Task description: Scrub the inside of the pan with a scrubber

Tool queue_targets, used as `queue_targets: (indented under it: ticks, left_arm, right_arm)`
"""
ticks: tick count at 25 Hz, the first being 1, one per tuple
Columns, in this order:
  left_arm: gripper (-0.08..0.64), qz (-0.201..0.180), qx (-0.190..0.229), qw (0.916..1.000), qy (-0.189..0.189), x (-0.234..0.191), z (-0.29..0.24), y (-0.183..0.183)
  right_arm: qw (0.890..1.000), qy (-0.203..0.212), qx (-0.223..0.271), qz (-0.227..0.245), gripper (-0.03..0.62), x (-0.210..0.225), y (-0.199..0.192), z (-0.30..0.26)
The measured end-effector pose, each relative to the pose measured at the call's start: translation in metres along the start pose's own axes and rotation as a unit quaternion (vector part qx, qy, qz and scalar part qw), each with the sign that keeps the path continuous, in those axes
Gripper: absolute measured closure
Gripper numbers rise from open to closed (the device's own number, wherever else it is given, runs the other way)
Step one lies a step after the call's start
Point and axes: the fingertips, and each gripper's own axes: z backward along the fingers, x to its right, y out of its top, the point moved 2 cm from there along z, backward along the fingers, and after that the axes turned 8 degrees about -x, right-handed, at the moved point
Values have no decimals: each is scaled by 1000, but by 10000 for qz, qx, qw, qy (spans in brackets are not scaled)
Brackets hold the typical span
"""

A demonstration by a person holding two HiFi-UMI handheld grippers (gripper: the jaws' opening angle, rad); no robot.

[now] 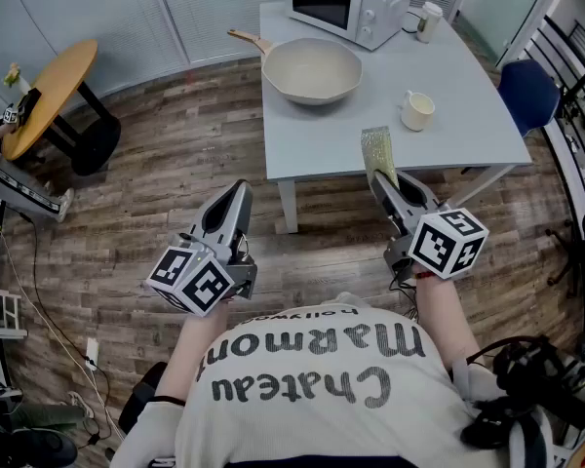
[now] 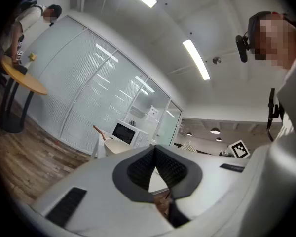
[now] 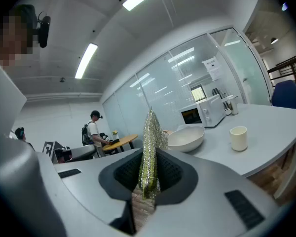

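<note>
Room was bright, evenly lit from ceiling strip lights [image 2: 196,59] above me, which blew out to white in both gripper views. Those views were fisheye: dark rounded corners, lines bent toward the edges, nearest foreground soft. My scrubber [image 3: 150,147] glinted with speckled highlights. Head view was sharp, with only faint, soft shadows on the wood floor [image 1: 166,164].
</note>
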Motion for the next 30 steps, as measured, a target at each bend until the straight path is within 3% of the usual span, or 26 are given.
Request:
queue_targets:
  ticks: [11,17,24,30]
  left_arm:
    - [569,57,-54,10000,-24,-7,-2,-2]
    - [569,118,-210,9997,-19,-17,-12,-9]
    - [569,130,-224,9996,150,-57,-44,0]
    - [569,95,-280,9993,231,-101,-95,21]
  right_arm:
    - [10000,-28,-60,23,545,-2,-3,-11]
    - [9990,163,-10,-413,545,8,2,-30]
    - [9991,163,-316,-211,545,29,15,-89]
    - [9986,267,-386,-226,545,60,51,-158]
